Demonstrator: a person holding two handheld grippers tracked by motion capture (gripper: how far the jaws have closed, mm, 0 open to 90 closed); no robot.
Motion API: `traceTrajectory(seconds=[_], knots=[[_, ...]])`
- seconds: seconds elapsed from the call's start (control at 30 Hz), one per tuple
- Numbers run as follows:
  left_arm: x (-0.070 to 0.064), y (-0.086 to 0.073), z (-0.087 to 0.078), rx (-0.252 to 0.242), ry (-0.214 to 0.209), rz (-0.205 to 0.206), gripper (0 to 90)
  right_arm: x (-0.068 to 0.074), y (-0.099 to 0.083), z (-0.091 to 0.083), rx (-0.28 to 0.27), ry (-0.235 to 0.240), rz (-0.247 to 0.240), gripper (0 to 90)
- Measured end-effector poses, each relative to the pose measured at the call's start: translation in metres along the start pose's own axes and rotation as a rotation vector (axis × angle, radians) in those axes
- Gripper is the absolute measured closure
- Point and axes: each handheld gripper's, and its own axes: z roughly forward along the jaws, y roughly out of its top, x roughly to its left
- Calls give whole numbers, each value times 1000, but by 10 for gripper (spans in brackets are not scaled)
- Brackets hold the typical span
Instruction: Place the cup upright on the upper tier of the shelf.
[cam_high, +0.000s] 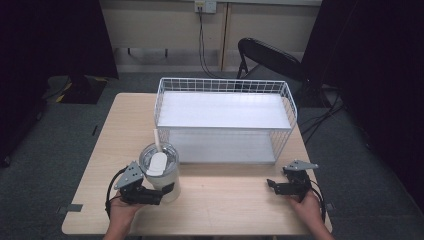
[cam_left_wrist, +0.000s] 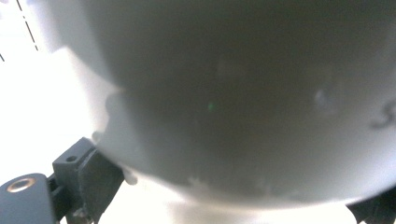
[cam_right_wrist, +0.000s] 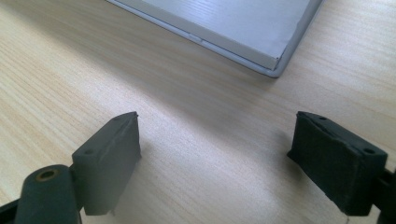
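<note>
Gripping the tumbler (cam_high: 161, 171) with the left gripper (cam_high: 161, 192), fingers clamped on its lower body; the left gripper view has the cup wall pressed close between them. Tumbler stands upright on the tabletop (cam_high: 225, 200), lid and straw on, just in front of the white wire basket (cam_high: 226, 85), not in it. Right gripper (cam_high: 270, 184) rests idle near the front right edge, fingers (cam_right_wrist: 109, 154) wide apart over bare wood. Judged: grasp done, lift and placing into the basket probably left.

Grey carpet (cam_high: 45, 150), black chair (cam_high: 267, 57), dark curtains (cam_high: 380, 75).
</note>
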Motion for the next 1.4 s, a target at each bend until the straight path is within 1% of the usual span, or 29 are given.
traceTrajectory(seconds=[0.1, 0.17, 0.23, 0.37, 0.57, 0.67, 0.77, 0.8, 0.83, 0.87, 0.9, 0.93, 1.03, 1.1, 1.13, 1.17, 1.2, 1.23, 1.27, 1.33, 1.4], knots=[[0, 1, 0, -7, -1, 2, 71, 0, 0, 0, 0, 0, 0, 153], [0, 3, 1, -7, -1, -7, 67, 0, 0, 0, 0, 0, 0, 154], [-1, 3, 2, -10, -2, -2, 65, 0, 0, 0, 0, 0, 0, 154], [-1, 2, 3, -21, -1, -15, 56, 0, 0, 0, 0, 0, 0, 154], [1, 2, 5, -40, -21, -25, 45, 0, 0, 0, 0, 0, 0, 154], [1, 2, 5, -46, -32, -41, 29, 0, 0, 0, 0, 0, 0, 154], [0, 3, 5, -44, -23, -36, 35, 0, 0, 0, 0, 0, 0, 153], [-2, 2, 5, -50, -6, -35, 36, 0, 0, 0, 0, 0, 0, 154], [-2, 2, 5, -50, -6, -35, 40, 0, 0, 0, 0, 0, 0, 154], [-3, 3, 5, -40, 5, -15, 40, 0, 0, 0, 0, 0, 0, 153], [-3, 3, 4, -40, 7, -15, 52, 0, 0, 0, 0, 0, 0, 153], [-4, 3, 4, -44, 11, -21, 54, 0, 0, 0, 0, 0, 0, 154], [-4, 3, 4, -43, 10, -20, 55, 0, 0, 0, 0, 0, 0, 154], [-4, 4, 4, -38, 12, -13, 55, 0, 0, 0, 0, 0, 0, 154], [-4, 4, 4, -39, 8, -19, 56, 0, 0, 0, 0, 0, 0, 154], [-3, 4, 4, -46, 5, -35, 58, 0, 0, 0, 0, 0, 0, 154], [-3, 4, 4, -46, 5, -35, 59, 0, 0, 0, 0, 0, 0, 154], [-3, 4, 4, -55, 5, -59, 59, 0, 0, 0, 0, 0, 0, 154], [-2, 4, 3, -54, 5, -69, 60, 0, 0, 0, 0, 0, 0, 154], [-1, 6, 2, -57, 8, -75, 62, 0, 0, 0, 0, 0, 0, 154], [0, 8, 0, -61, 12, -64, 63, 0, 0, 0, 0, 0, 0, 154]])
